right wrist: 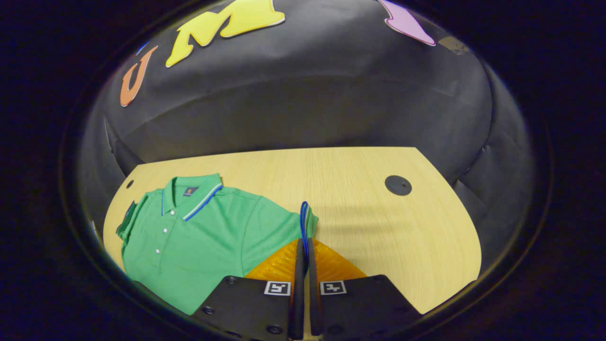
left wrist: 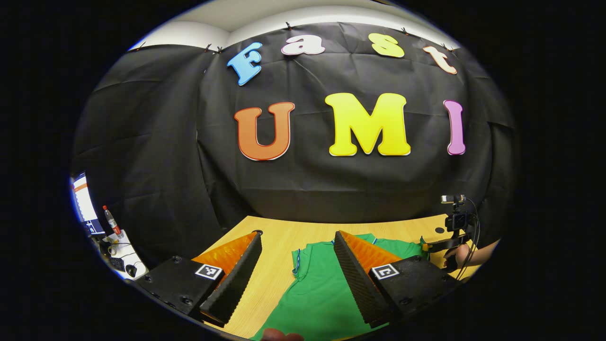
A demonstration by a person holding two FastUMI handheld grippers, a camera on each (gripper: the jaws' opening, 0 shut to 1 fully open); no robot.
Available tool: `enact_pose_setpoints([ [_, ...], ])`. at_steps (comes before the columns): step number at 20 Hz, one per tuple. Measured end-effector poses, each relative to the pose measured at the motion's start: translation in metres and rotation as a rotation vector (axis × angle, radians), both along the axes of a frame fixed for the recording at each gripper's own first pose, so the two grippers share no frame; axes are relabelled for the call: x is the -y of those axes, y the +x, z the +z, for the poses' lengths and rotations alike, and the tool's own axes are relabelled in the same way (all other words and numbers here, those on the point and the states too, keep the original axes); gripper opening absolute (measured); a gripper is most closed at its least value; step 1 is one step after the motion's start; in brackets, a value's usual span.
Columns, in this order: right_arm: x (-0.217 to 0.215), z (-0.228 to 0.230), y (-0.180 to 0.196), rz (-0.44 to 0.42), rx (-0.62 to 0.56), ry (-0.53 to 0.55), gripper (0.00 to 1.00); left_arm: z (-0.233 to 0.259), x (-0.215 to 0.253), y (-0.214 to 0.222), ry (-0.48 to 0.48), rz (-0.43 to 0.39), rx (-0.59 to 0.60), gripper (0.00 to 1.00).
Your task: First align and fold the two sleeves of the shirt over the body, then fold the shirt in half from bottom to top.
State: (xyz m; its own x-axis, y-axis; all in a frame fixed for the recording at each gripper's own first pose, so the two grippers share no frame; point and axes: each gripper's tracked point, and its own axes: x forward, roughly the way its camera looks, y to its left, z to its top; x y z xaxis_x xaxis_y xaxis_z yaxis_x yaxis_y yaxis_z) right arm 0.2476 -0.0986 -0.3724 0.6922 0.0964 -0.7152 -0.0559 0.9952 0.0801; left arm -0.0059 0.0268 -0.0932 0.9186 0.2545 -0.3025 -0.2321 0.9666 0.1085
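Green polo shirt lies flat on the wooden table, collar toward the far wall, as we begin the sleeve folds. Left to right: our left gripper hangs above the shirt's near half with fingers spread wide and empty, the fabric between and below them; our right gripper has its fingers pinched on the blue-trimmed sleeve cuff. The body lies to that gripper's left, so we judge the sleeve must travel leftward.

Matt knit shirt, woodgrain tbl
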Motion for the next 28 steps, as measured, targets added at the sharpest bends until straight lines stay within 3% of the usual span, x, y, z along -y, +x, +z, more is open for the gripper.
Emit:
enact_pose_setpoints([
  [9, -0.080, 0.049, 0.000, 0.093, 0.072, -0.003, 0.08, 0.004, -0.027, -0.020, -0.017, 0.041, 0.018, 0.98],
  [15, -0.143, 0.045, -0.006, 0.168, 0.059, -0.007, 0.05, 0.007, -0.065, -0.036, -0.028, 0.111, 0.024, 0.98],
  [17, -0.164, 0.044, -0.011, 0.206, 0.046, 0.042, 0.09, 0.005, -0.074, -0.039, -0.035, 0.116, 0.025, 0.98],
  [20, -0.171, 0.051, -0.013, 0.202, 0.056, 0.049, 0.65, 0.001, -0.087, -0.040, -0.037, 0.103, 0.008, 0.98],
  [24, -0.148, 0.078, -0.017, 0.132, 0.117, 0.024, 0.85, -0.003, -0.091, -0.034, -0.058, 0.065, 0.009, 0.98],
  [28, -0.119, 0.120, -0.040, 0.104, 0.201, -0.055, 0.87, -0.008, -0.083, -0.024, -0.089, -0.003, 0.022, 0.99],
])
